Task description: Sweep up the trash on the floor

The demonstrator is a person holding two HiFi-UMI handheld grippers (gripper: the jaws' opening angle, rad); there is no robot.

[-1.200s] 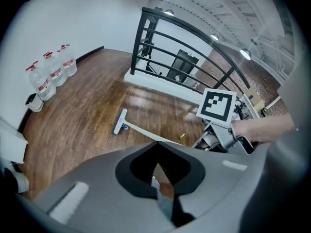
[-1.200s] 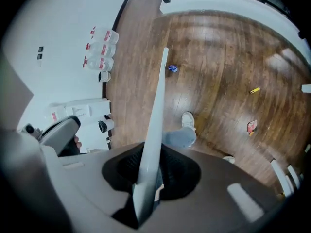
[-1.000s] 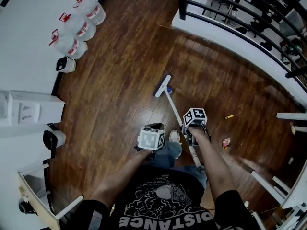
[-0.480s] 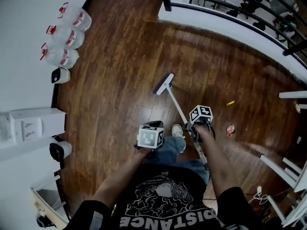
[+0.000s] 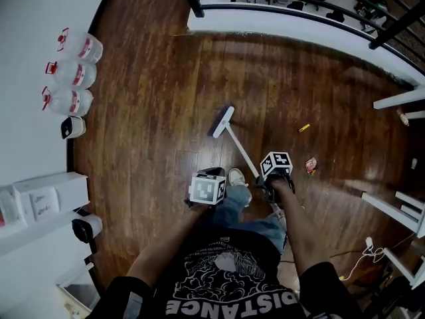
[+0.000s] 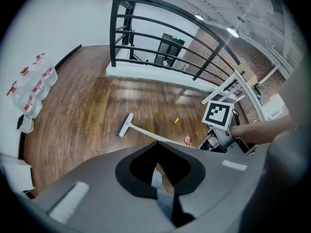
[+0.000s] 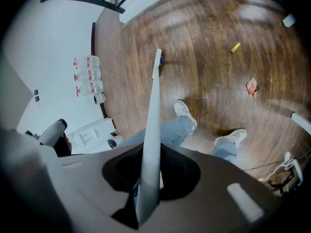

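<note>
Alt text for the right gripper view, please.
The right gripper is shut on a broom handle that runs up to the head on a wood floor. A yellow scrap and a red scrap lie right of it.

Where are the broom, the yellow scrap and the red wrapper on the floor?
broom point(image 5: 222, 121), head view, on its brush head.
yellow scrap point(image 5: 304, 127), head view, its middle.
red wrapper point(image 5: 310, 165), head view, its middle.
</note>
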